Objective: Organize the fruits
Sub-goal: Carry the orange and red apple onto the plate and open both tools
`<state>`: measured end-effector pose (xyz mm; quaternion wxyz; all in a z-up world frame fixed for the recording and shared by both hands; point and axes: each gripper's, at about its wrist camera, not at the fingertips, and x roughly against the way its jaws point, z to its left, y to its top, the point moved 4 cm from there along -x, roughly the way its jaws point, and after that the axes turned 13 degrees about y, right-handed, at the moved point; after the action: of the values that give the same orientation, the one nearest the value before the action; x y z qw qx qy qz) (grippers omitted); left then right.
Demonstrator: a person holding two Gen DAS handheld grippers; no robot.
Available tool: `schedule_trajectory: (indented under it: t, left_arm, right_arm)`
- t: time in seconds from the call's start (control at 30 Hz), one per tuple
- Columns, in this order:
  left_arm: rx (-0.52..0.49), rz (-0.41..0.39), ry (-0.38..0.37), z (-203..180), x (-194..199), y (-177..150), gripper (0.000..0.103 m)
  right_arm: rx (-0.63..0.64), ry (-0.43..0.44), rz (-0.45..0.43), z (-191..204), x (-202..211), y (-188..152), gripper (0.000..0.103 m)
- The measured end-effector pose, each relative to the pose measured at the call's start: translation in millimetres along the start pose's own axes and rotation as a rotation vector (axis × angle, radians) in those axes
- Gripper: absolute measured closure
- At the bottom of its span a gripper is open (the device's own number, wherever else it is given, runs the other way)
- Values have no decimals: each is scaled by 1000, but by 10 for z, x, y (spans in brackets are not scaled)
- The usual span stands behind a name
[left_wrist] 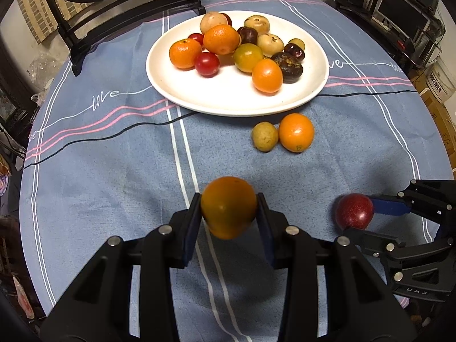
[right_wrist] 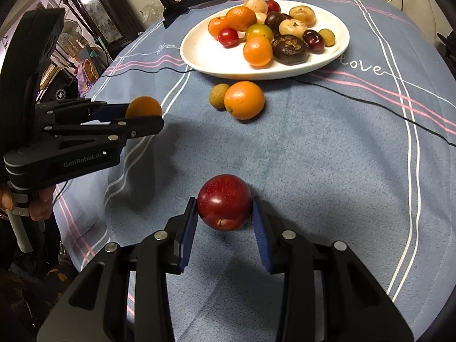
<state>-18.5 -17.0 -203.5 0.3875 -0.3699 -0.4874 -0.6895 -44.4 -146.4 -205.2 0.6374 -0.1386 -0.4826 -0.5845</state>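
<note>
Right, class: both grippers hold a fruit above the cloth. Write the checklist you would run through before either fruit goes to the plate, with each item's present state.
1. Left gripper grips the orange between both pads: ok.
2. Right gripper grips the red fruit: ok.
3. Both fruits lifted off the cloth: ok, shadows lie below them.
4. Bare space on the plate for two more: ok, its near part is free.
5. Path to the plate clear: not ok, a loose orange and a small green fruit lie before the rim.
6. Grippers apart: ok.
</note>
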Motion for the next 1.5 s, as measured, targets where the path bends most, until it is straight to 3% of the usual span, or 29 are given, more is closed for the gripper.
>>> schedule_trajectory:
  t: [0.37, 0.7, 0.9, 1.5]
  left_arm:
    - [15, -35, -2, 51, 64, 267, 65]
    - [57, -148, 17, 237, 327, 984, 65]
    - [77, -192, 21, 322, 418, 1284, 65]
    - [82, -176, 13, 339, 196, 1545, 65]
  right_arm:
    - [8, 17, -57, 0, 181, 280, 65]
    - [118, -18, -221, 89, 734, 1136, 65]
    - [165, -23, -277, 151, 865, 1573, 65]
    - [148, -33, -270, -89, 783, 1875, 65]
